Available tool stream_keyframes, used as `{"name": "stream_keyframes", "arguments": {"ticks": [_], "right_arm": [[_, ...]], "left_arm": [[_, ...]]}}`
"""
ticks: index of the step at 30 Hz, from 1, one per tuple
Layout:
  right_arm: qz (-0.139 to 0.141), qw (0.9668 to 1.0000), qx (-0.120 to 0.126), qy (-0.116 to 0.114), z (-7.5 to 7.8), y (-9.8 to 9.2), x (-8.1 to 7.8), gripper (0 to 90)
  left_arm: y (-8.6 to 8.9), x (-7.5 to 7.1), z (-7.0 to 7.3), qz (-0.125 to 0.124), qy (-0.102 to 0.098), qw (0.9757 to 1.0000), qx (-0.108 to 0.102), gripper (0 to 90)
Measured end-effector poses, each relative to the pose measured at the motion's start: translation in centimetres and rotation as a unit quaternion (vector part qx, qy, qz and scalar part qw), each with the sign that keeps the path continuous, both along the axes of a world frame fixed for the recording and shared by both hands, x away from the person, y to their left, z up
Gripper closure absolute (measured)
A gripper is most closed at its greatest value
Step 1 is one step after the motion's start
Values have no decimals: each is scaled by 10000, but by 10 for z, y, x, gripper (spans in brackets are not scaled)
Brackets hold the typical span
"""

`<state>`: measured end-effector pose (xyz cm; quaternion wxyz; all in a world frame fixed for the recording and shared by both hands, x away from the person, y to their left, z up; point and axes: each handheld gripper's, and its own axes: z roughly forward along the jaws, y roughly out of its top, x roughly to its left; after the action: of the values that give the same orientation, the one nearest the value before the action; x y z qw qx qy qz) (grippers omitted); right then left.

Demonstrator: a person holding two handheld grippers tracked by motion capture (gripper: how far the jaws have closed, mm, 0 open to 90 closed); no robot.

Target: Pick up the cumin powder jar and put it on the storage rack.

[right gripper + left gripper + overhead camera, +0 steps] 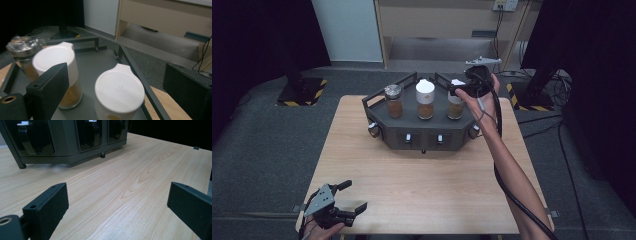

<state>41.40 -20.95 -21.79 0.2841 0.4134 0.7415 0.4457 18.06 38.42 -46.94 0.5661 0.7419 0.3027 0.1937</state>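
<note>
the white-capped jar at the right end of the dark rack stands upright on the rack's top, last in a row of three. beside it, in the middle, is a taller white-capped jar, and at the left end a jar with a shiny metal lid; all three hold a brown fill. the rack sits at the far side of the wooden counter.

the right gripper hovers just above and behind the right-hand jar, its jaws spread wide and pressing on nothing. in the right gripper view that jar's round white cap lies below and between the two jaws, clear of both, with the middle jar partly behind the left jaw and the metal-lidded jar farther off.

the left gripper rests at the near left corner of the counter, well apart from the rack, its jaws wide open over bare wood.
</note>
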Motion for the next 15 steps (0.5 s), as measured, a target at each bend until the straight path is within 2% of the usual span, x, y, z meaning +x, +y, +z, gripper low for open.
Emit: {"name": "stream_keyframes", "arguments": {"ticks": [7, 15], "right_arm": [[346, 9989, 94, -293, 16, -11, -26, 54], [787, 9952, 87, -571, 22, -24, -61, 47]], "left_arm": [[0, 0, 0, 6, 8, 10000, -5, 23], [0, 1, 0, 14, 31, 10000, -35, 23]]}}
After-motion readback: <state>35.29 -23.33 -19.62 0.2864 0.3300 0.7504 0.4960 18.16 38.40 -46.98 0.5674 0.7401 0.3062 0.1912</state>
